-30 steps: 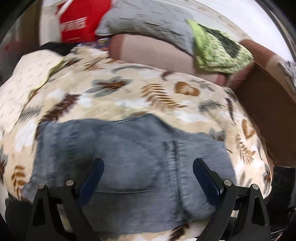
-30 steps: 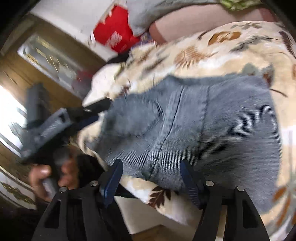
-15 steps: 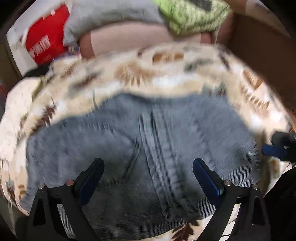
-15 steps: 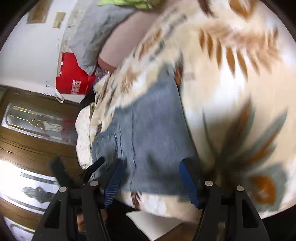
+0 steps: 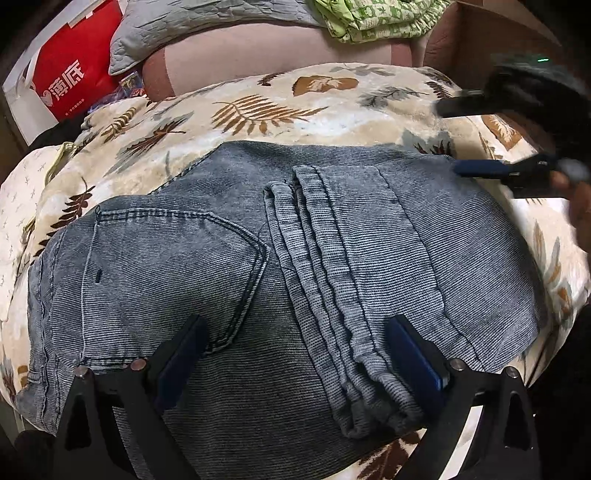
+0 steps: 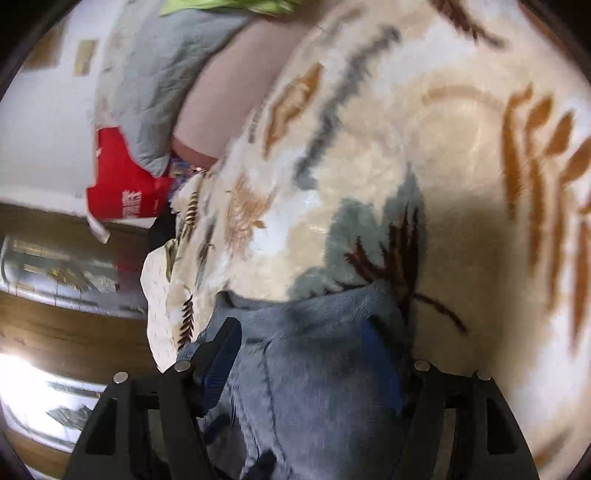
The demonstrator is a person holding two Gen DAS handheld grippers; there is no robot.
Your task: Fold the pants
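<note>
Both claws gaped wide, holding nothing: the left gripper (image 5: 295,354) above the folded grey-blue corduroy pants (image 5: 258,266), the right gripper (image 6: 303,354) at their edge; a shallow bite could drag layers apart.

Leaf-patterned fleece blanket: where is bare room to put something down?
Free: the leaf-patterned fleece blanket strip between the folded grey-blue jeans and pink cushion. Crowded: behind it, with red paper bag and green cloth.

Leaf-print blanket (image 5: 258,110), red bag (image 5: 70,77), grey quilted cushion (image 5: 177,18), green cloth (image 5: 376,16)
</note>
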